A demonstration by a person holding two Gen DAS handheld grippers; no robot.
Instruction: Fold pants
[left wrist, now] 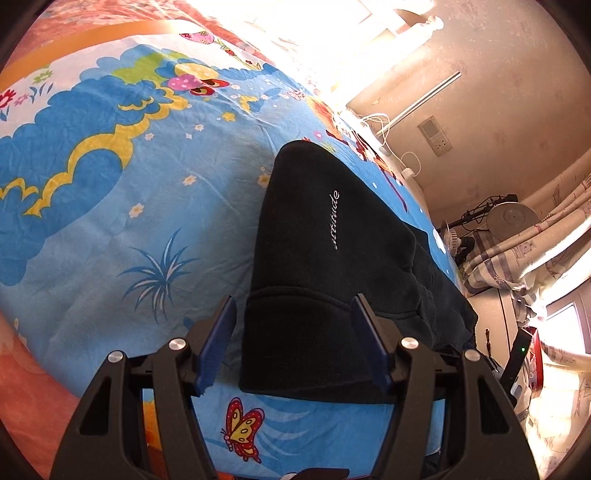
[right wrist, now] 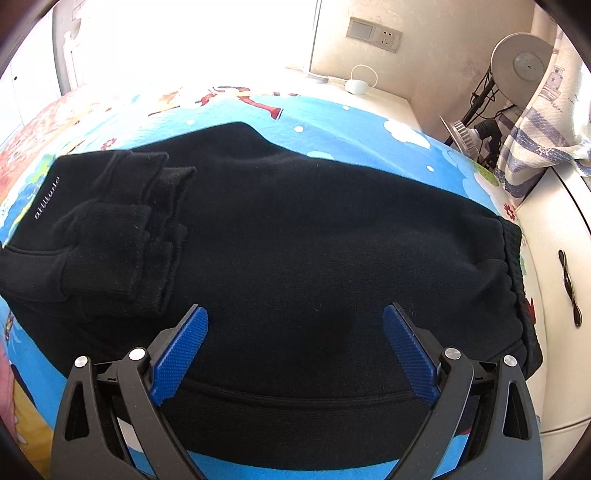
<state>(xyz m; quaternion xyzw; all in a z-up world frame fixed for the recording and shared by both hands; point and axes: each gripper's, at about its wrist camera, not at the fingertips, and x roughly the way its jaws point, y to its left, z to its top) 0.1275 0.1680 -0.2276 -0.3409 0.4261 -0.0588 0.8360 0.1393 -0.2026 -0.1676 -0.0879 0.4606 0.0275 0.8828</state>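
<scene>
Black pants (right wrist: 314, 236) lie folded on a blue cartoon-print bedsheet (left wrist: 110, 206). The ribbed leg cuffs (right wrist: 147, 229) are laid over the body at the left, beside small white lettering (right wrist: 46, 203). The elastic waistband (right wrist: 517, 280) is at the right. In the left wrist view the pants (left wrist: 332, 258) run away from me with the lettering (left wrist: 334, 219) on top. My left gripper (left wrist: 293, 314) is open, its blue pads either side of the near folded end. My right gripper (right wrist: 295, 321) is open just above the pants' near edge, holding nothing.
A white cabinet (right wrist: 554, 295) with a dark handle stands at the bed's right edge. A lamp (right wrist: 517, 66), a striped cloth (right wrist: 535, 140) and a wall socket (right wrist: 373, 35) are behind it. A bright window washes out the far side. An orange blanket (left wrist: 33, 387) borders the sheet.
</scene>
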